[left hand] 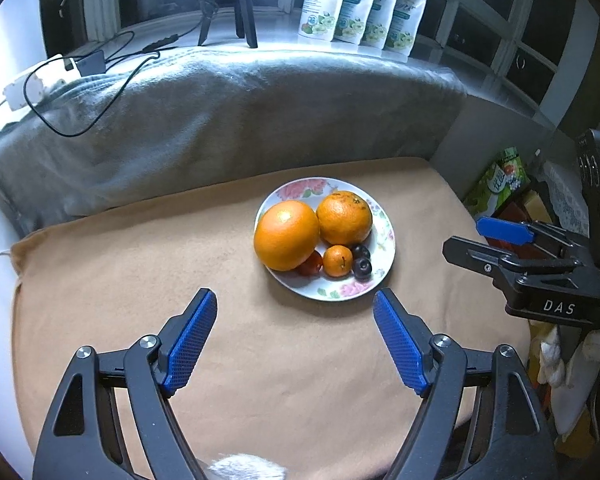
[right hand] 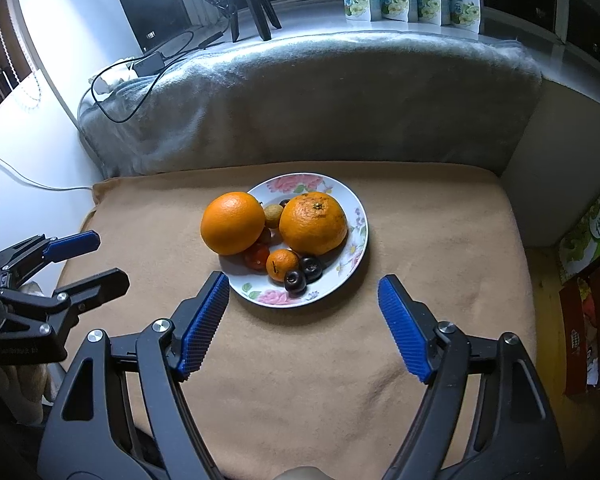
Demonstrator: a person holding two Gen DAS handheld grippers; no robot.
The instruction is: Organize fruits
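Hovering over a floral plate (right hand: 356, 236) of fruit, both grippers spread wide and empty.
Two big oranges (right hand: 313, 223), one small tangerine (right hand: 282, 265), two dark plums (right hand: 303, 275) sit at the left gripper's (left hand: 295, 304) twelve o'clock; right gripper (right hand: 304, 290) likewise.

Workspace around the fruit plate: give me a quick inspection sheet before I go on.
Surface: tan blanket, bare in front of the plate.
Job's things: flowered plate holding two large oranges, a small orange, two dark fruits, a red fruit, a tan fruit.
Clutter: four pouches on the sill.
Grippers: left claw and right claw open, empty.
Cables: black cable over the grey blanket.
Surroundings: cartons at right.
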